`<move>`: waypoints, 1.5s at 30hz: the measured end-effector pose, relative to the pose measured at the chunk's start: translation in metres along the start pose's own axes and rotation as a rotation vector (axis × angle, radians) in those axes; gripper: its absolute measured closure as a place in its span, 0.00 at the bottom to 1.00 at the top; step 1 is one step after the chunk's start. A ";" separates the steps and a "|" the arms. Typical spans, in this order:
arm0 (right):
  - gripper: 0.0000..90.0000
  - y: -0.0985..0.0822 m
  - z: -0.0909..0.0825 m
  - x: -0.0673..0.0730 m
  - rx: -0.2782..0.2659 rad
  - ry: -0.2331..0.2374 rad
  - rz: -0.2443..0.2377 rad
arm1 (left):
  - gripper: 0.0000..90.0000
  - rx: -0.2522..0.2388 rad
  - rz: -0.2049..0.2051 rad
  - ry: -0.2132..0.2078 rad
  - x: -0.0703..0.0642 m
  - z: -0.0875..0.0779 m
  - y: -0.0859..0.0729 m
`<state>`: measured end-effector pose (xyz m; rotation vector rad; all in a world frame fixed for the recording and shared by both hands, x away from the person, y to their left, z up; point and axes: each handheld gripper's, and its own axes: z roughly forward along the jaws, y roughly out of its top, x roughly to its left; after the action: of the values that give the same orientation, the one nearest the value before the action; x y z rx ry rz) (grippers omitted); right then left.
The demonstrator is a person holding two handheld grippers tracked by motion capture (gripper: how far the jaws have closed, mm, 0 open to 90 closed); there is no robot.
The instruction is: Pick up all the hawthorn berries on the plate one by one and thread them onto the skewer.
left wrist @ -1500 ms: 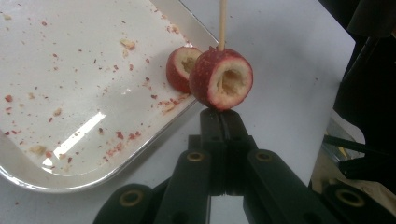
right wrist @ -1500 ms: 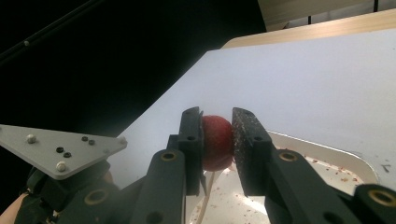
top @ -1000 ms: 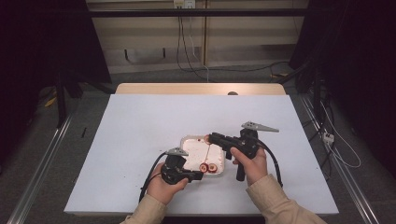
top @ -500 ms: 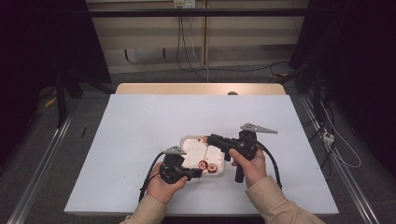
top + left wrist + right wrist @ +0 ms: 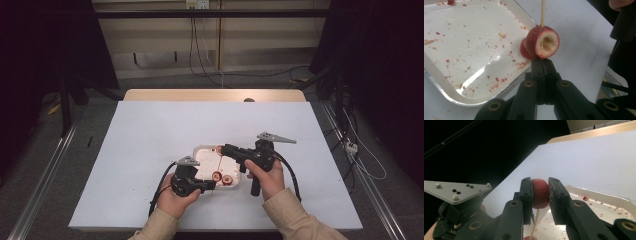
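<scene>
A wooden skewer [image 5: 542, 12] runs between two pieces of red fruit, apparently strawberries. One strawberry [image 5: 540, 193] sits clamped between the jaws of the right gripper [image 5: 540, 195], the skewer leaving it from below; the grip looks meant to steady the fruit while the stick passes through it. At the other end, cut strawberry pieces [image 5: 541, 42], the nearest with a pale hollow core facing the camera, are already threaded on and rest at the near edge of a white tray [image 5: 446, 87], touching its rim. The left gripper [image 5: 541, 62] has its jaws pressed fully together just beneath these pieces; they appear to pinch the skewer's lower end, though the fruit hides the contact itself. Held so, one end anchored and the other fruit carried, the pair can slide the clamped strawberry along the stick, which seems to be the step in hand. In the high view the tray [image 5: 200, 152], spattered with red juice and crumbs, lies near the person's edge of the white worktop [image 5: 150, 130], and serves to catch drips. The left gripper [image 5: 212, 185] reaches to the tray's near rim and the right gripper [image 5: 225, 148] hangs above the tray, each held in a hand.
</scene>
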<state>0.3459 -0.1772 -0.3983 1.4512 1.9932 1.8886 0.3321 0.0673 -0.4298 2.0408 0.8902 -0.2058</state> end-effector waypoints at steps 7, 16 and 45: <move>0.71 -0.003 0.003 0.001 0.031 -0.006 -0.025 | 1.00 -0.012 -0.003 -0.004 0.001 -0.001 0.000; 0.83 -0.006 0.005 0.004 0.023 -0.015 -0.052 | 1.00 -0.028 -0.003 0.016 0.000 0.000 -0.001; 0.83 -0.015 0.007 0.008 -0.006 -0.002 -0.023 | 1.00 -0.090 -0.018 0.000 0.000 -0.005 0.001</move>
<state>0.3372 -0.1641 -0.4078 1.4225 1.9932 1.8814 0.3321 0.0706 -0.4261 1.9498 0.9017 -0.1725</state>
